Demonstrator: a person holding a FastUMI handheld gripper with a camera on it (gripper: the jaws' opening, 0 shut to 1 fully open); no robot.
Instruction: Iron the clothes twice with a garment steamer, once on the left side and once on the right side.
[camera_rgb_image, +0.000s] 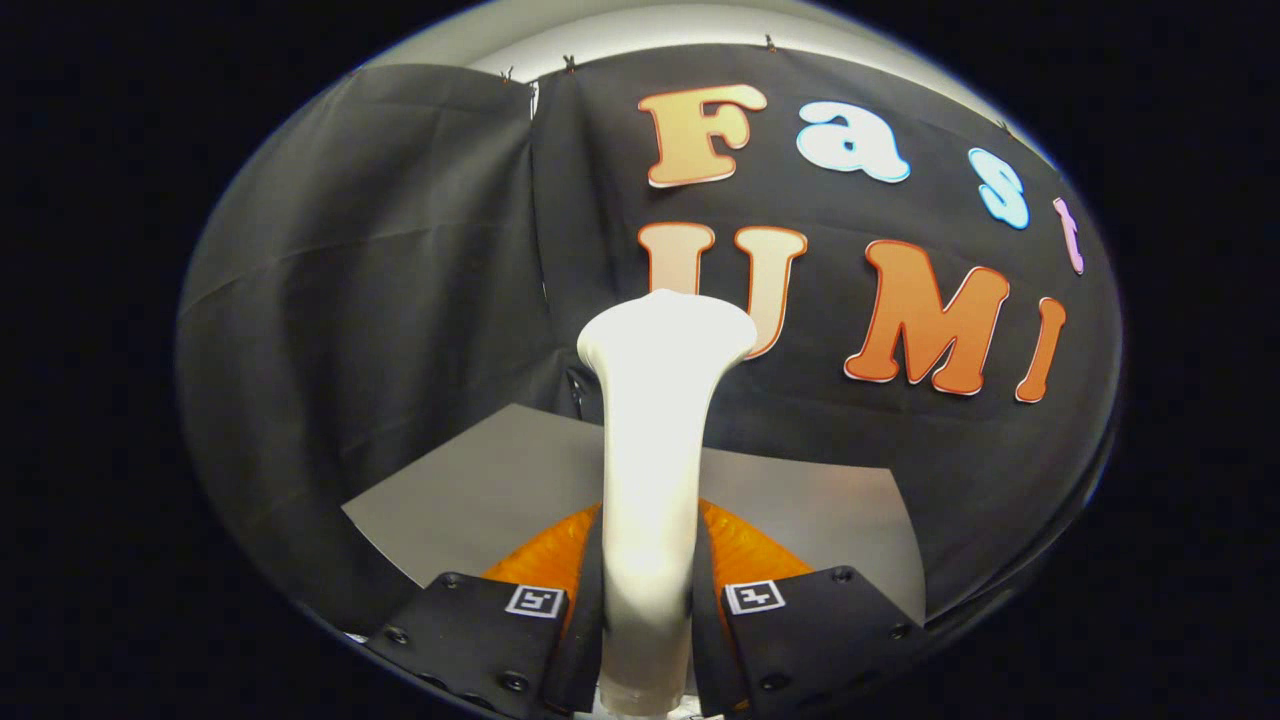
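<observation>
Garment steamer (655, 440) is sitting clamped between our gripper (648, 610) fingers, so we're gripping it by the slim neck, flared head pointing ahead. We're guessing it's rigid, slick plastic and top-heavy, so holding low seems right. Grey bench (480, 480) and something orange (745, 545) are lying just beyond, black cloth wall behind.

The steamer (650, 470) stands upright between the fingers of the tool (648, 640), both pressing it. Behind lies the table (500, 480), with the cloth wall (370, 300) beyond.
</observation>
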